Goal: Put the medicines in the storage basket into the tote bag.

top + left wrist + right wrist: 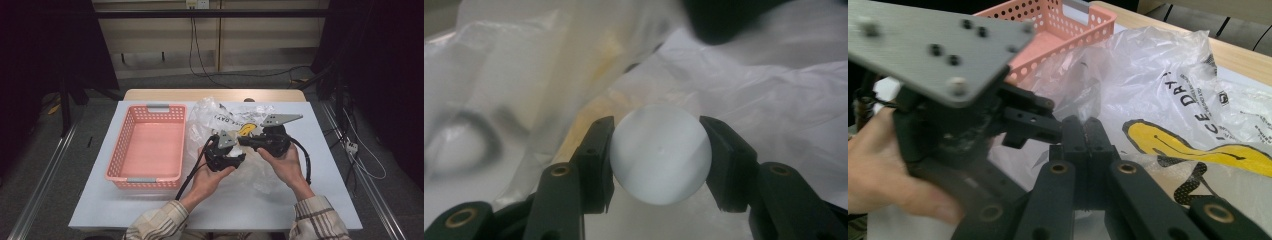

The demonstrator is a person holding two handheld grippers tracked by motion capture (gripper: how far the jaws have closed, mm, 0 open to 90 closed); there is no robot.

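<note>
A white, smooth, round ball was seen pinched between the two black jaws of the left gripper, one pad pressed against each side of it, in the left gripper view. Behind the ball a crumpled, translucent white plastic bag was spread, and a yellowish patch could be made out through its folds. In the high view the left gripper was held in the person's left hand over the middle of the pale grey table, with the bag beneath and around it (whether the ball sat inside the bag or just above its opening could not be told). The right gripper, gripped by the right hand, was placed just beside the left one, and their front ends were almost touching. In the right gripper view the jaws of the right gripper were pressed together, with a fold of thin plastic film apparently caught at their tips; the bag's yellow and black print lay to one side. A pink, perforated plastic basket with grey handles stood on the table just beside the bag, on the person's left, and its bare bottom was visible. Striped sleeves were seen at the near edge of the table.
</note>
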